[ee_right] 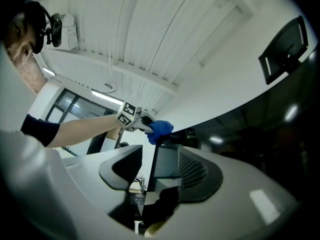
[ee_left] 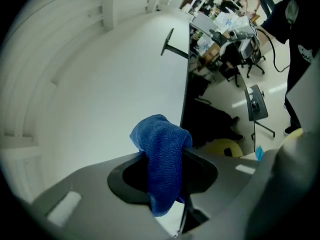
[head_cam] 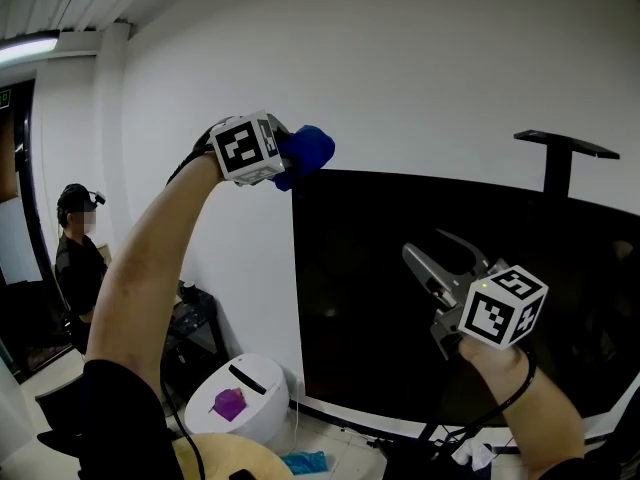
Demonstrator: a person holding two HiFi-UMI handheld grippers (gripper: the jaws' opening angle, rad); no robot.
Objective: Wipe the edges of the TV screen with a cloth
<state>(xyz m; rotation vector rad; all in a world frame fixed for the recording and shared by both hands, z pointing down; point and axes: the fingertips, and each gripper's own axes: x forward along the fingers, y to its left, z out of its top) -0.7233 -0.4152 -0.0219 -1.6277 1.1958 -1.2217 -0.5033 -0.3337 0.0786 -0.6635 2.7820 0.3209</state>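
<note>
The black TV screen stands against the white wall. My left gripper is raised at its top left corner, shut on a blue cloth. In the left gripper view the cloth hangs bunched between the jaws of that gripper, just left of the TV's edge. My right gripper is held open in front of the screen's middle, nothing between its fingers. From the right gripper view, past the parted jaws of that gripper, the left gripper and cloth show at the corner of the screen.
A black bracket rises behind the TV's top right. At the far left stands a person. Below the left arm sit a white bin holding a purple thing, a yellow round object and a blue item on the floor.
</note>
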